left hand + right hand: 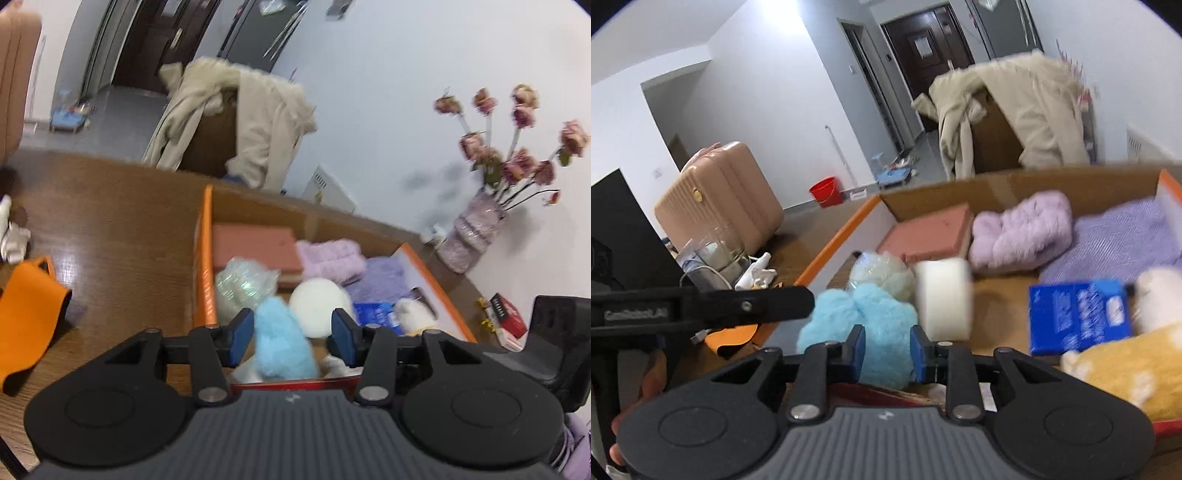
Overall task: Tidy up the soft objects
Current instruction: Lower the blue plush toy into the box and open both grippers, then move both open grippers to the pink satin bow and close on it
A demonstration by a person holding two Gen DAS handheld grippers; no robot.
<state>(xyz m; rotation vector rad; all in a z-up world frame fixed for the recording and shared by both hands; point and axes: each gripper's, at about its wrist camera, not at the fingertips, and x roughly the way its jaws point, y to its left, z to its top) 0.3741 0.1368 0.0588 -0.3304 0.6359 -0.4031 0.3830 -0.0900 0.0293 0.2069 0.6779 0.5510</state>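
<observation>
An open cardboard box with orange edges (pixel 205 258) (pixel 842 229) holds soft things: a fluffy light-blue plush (pixel 280 343) (pixel 875 325), a white roll (pixel 319 306) (pixel 945 299), a pink sponge block (pixel 255 247) (pixel 927 236), a lilac fluffy pad (pixel 328 258) (pixel 1021 229), a purple cloth (pixel 384 277) (pixel 1123 240), a wrapped pale ball (pixel 240 284) (pixel 882 273) and a blue packet (pixel 376 314) (pixel 1078 317). My left gripper (pixel 293 336) is open above the blue plush. My right gripper (pixel 888 354) is shut on the blue plush, its pads pressing both sides.
A yellow plush (pixel 1126 373) lies at the box's right. An orange cloth (pixel 26 314) lies on the wooden table (pixel 110 229). A flower vase (pixel 472 232) and a red box (pixel 506 317) stand near the wall. A coat-covered chair (pixel 240 122), a pink suitcase (pixel 720 199) and a glass jar (pixel 716 254) are nearby.
</observation>
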